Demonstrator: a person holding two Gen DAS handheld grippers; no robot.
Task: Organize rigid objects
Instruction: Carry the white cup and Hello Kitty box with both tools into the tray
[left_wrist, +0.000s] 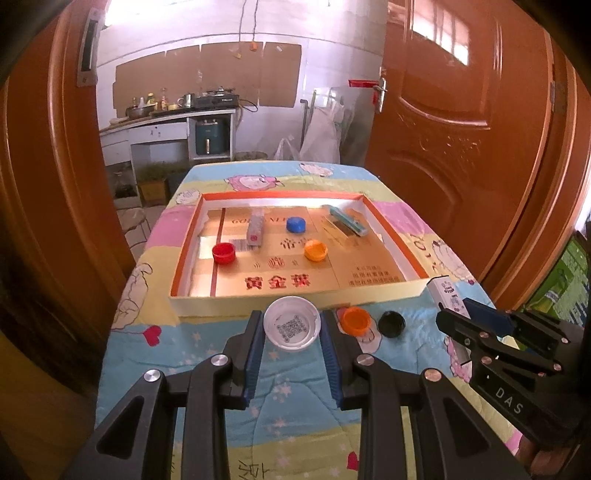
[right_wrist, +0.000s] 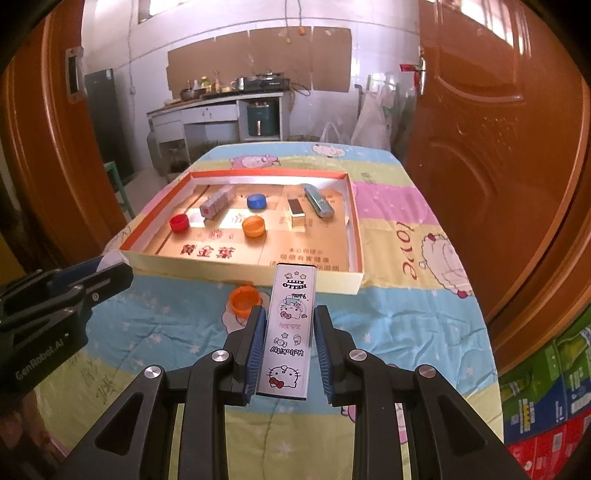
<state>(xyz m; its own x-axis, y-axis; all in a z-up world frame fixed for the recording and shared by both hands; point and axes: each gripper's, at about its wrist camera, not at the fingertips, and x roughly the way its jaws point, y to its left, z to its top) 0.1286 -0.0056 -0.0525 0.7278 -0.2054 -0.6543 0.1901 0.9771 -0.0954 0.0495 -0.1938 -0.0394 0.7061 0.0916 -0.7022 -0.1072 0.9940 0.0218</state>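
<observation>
White cap (left_wrist: 291, 324) sits open side up between the left fingers (left_wrist: 258, 334), and they hold it by its rim. The right fingers (right_wrist: 258, 339) hold a long white case (right_wrist: 288, 332) with cartoon cats on it, and the case pokes out past the tips.

Just past both pairs of fingers lies a flat box (left_wrist: 258, 295) on the quilt-covered surface (left_wrist: 207, 350). Inside it are a red cap (left_wrist: 224, 253), a blue cap (left_wrist: 296, 224), an orange cap (left_wrist: 316, 250), and some small long packs further back.

Right of the left fingers, another orange cap (left_wrist: 355, 320) and a black cap (left_wrist: 392, 323) rest on the quilt. The orange one is just left of the right fingers.
</observation>
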